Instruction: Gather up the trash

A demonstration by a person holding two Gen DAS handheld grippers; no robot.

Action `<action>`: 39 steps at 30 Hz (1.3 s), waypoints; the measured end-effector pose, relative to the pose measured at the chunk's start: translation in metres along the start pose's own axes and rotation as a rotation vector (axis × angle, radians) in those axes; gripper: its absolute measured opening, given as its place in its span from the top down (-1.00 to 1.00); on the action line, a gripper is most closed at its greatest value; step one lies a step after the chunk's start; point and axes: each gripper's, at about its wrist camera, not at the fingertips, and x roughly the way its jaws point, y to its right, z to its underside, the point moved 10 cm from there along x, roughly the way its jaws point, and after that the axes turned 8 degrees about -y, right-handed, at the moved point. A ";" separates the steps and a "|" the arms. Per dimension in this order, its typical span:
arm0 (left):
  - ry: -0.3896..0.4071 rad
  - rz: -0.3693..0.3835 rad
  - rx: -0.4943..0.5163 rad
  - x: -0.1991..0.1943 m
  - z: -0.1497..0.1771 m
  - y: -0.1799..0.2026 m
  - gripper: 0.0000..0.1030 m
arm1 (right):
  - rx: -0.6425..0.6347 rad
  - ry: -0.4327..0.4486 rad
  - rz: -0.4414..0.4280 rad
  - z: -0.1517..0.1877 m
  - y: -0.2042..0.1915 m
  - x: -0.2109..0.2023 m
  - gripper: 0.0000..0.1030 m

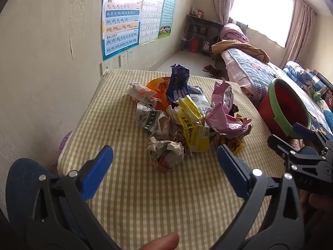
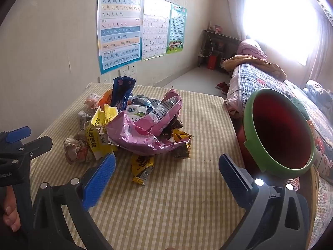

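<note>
A pile of trash lies in the middle of a table with a yellow checked cloth (image 1: pixel 145 198): a crumpled paper ball (image 1: pixel 166 152), a yellow carton (image 1: pixel 193 125), a pink bag (image 1: pixel 222 112), a blue Oreo wrapper (image 1: pixel 179 83), an orange wrapper (image 1: pixel 160 89). In the right wrist view the pink bag (image 2: pixel 145 131) and a small yellow wrapper (image 2: pixel 142 166) lie nearest. My left gripper (image 1: pixel 165 158) is open and empty, just short of the paper ball. My right gripper (image 2: pixel 166 164) is open and empty, near the yellow wrapper. A red bin with a green rim (image 2: pixel 278 133) stands at the table's right edge.
The wall with posters (image 1: pixel 120 18) runs along the table's left side. A bed (image 1: pixel 260 73) with blankets stands to the right beyond the bin. The right gripper also shows in the left wrist view (image 1: pixel 308 145), beside the bin (image 1: pixel 289 112).
</note>
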 end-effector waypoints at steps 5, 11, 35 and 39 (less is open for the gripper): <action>-0.001 0.003 0.012 0.001 0.002 0.003 -0.90 | 0.000 0.011 -0.003 0.000 -0.001 -0.002 -0.87; 0.000 0.003 0.020 0.001 0.002 0.004 -0.90 | -0.001 0.015 -0.009 0.000 -0.001 -0.003 -0.87; -0.009 0.005 0.016 0.003 0.003 0.003 -0.90 | -0.008 -0.001 -0.019 0.002 -0.004 0.001 -0.87; -0.009 0.006 0.016 0.003 0.004 0.003 -0.90 | -0.006 -0.002 -0.020 0.003 -0.004 0.001 -0.87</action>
